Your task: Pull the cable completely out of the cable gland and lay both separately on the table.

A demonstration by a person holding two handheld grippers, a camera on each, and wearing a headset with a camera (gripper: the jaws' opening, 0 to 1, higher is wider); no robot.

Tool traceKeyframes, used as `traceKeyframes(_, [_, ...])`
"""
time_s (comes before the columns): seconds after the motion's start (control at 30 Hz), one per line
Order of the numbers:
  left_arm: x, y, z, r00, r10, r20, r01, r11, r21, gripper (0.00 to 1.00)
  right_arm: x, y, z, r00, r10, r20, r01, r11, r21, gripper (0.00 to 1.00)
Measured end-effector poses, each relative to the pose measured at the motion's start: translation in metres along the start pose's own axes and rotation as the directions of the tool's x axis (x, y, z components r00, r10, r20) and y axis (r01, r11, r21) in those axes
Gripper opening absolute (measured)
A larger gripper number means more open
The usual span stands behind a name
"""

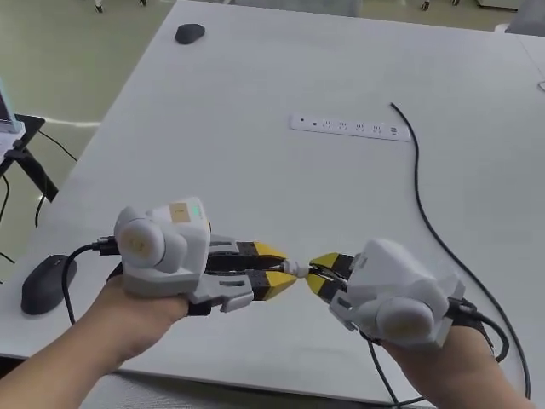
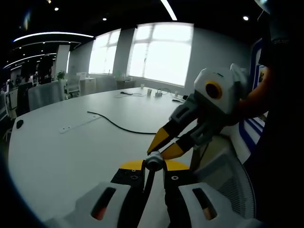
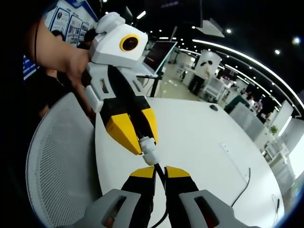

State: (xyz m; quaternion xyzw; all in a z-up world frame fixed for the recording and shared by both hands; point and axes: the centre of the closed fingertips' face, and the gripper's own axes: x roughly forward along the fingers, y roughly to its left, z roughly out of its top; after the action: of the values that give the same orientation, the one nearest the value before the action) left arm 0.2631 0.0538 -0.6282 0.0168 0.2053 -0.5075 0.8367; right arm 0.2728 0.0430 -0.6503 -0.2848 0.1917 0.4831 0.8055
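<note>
The small white cable gland (image 1: 297,269) hangs in the air above the table's near edge, between my two grippers. My left gripper (image 1: 285,268) comes in from the left and is shut on the gland. In the left gripper view the gland (image 2: 154,161) sits at the yellow tips of my left gripper (image 2: 154,166). My right gripper (image 1: 317,274) faces it tip to tip and is shut on the thin black cable (image 3: 160,176) just behind the gland (image 3: 147,147). That cable runs down between the jaws of my right gripper (image 3: 159,172).
A white power strip (image 1: 345,127) lies mid-table, with a long black cord (image 1: 424,200) curving toward the right front. One dark mouse (image 1: 189,32) lies at the far edge, another (image 1: 47,283) near the left front. A grey mesh chair (image 3: 57,161) stands below the grippers.
</note>
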Motion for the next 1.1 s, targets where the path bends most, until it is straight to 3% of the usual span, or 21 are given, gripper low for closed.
traceKeyframes(0.13, [-0.001, 0.0, 0.0, 1.0, 0.004, 0.001, -0.004, 1.0, 0.002, 0.15, 0.001, 0.0, 0.0, 0.9999, 0.005, 0.009, -0.005, 0.999, 0.032, 0.02])
traceKeyframes(0.37, [-0.004, 0.001, 0.0, 1.0, 0.009, 0.004, -0.009, 1.0, 0.001, 0.15, -0.001, -0.005, -0.014, 0.9999, -0.004, -0.012, 0.005, 0.995, 0.103, 0.01])
traceKeyframes(0.63, [-0.002, 0.0, 0.002, 1.0, 0.005, 0.007, -0.005, 1.0, 0.004, 0.15, -0.003, -0.011, -0.031, 0.9998, -0.012, -0.017, 0.016, 0.971, 0.239, 0.01])
traceKeyframes(0.77, [-0.002, 0.0, 0.002, 1.0, 0.001, 0.006, -0.001, 1.0, 0.008, 0.15, -0.004, -0.013, -0.038, 0.9997, -0.015, -0.018, 0.02, 0.951, 0.307, 0.01])
traceKeyframes(1.03, [-0.002, 0.0, 0.005, 0.9999, -0.003, 0.01, 0.003, 1.0, 0.011, 0.15, -0.005, -0.018, -0.054, 0.9996, -0.017, -0.023, 0.026, 0.881, 0.472, 0.01])
traceKeyframes(1.1, [-0.003, 0.0, 0.005, 0.9999, -0.002, 0.011, 0.002, 1.0, 0.011, 0.15, -0.005, -0.019, -0.062, 0.9991, -0.019, -0.038, 0.036, 0.853, 0.521, 0.01])
